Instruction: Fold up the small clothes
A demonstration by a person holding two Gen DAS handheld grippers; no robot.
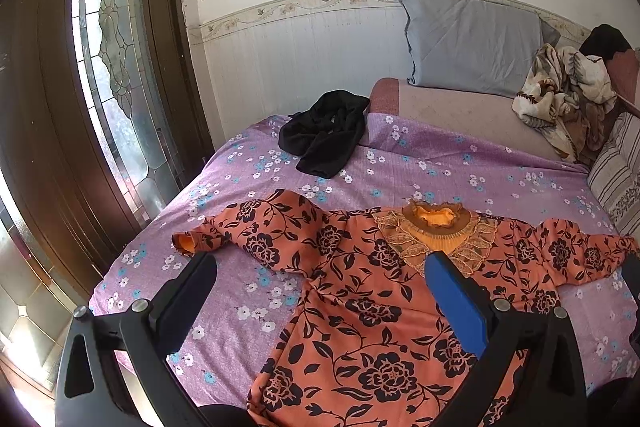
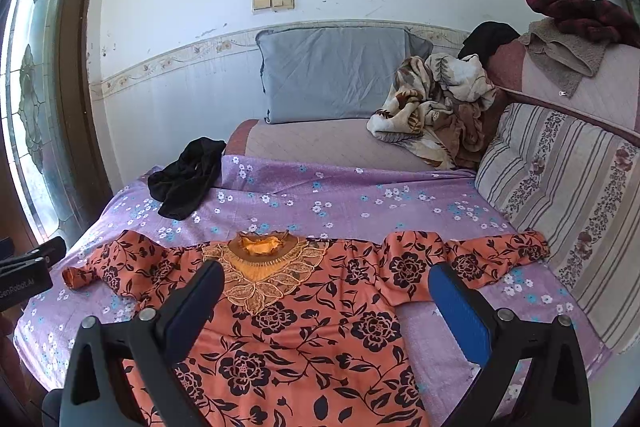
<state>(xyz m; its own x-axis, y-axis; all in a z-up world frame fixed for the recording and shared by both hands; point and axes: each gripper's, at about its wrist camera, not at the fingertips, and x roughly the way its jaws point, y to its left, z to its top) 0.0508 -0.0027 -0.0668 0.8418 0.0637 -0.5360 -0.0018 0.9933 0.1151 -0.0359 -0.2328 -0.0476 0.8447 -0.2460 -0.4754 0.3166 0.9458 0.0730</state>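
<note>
My left claw (image 1: pixel 320 267) is wide apart and holds nothing, and it hangs above the orange dress (image 1: pixel 360 307) with black flowers. My right claw (image 2: pixel 326 277) is wide apart too, with nothing in it, and it hangs over the same dress (image 2: pixel 304 339). The dress lies flat and face up on the purple sheet (image 2: pixel 360 199) with little white and blue flowers. Its neck hole (image 2: pixel 262 245) points toward the wall, and gold lace sits around it. One sleeve (image 1: pixel 240 227) sticks out toward the door side, bent a bit, with its cuff open. The other sleeve (image 2: pixel 472 255) sticks out toward the striped cushion (image 2: pixel 568 211) and its end comes very near the cushion. A black cloth (image 1: pixel 328 131) lies in a crumpled lump at the far edge of the sheet, well apart from the dress. A grey pillow (image 2: pixel 336 75) leans on the wall behind. A brown and cream blanket (image 2: pixel 436 107) is bunched up beside the pillow. At the left edge of my right claw's view I can see a bit of my left claw (image 2: pixel 28 275).
</note>
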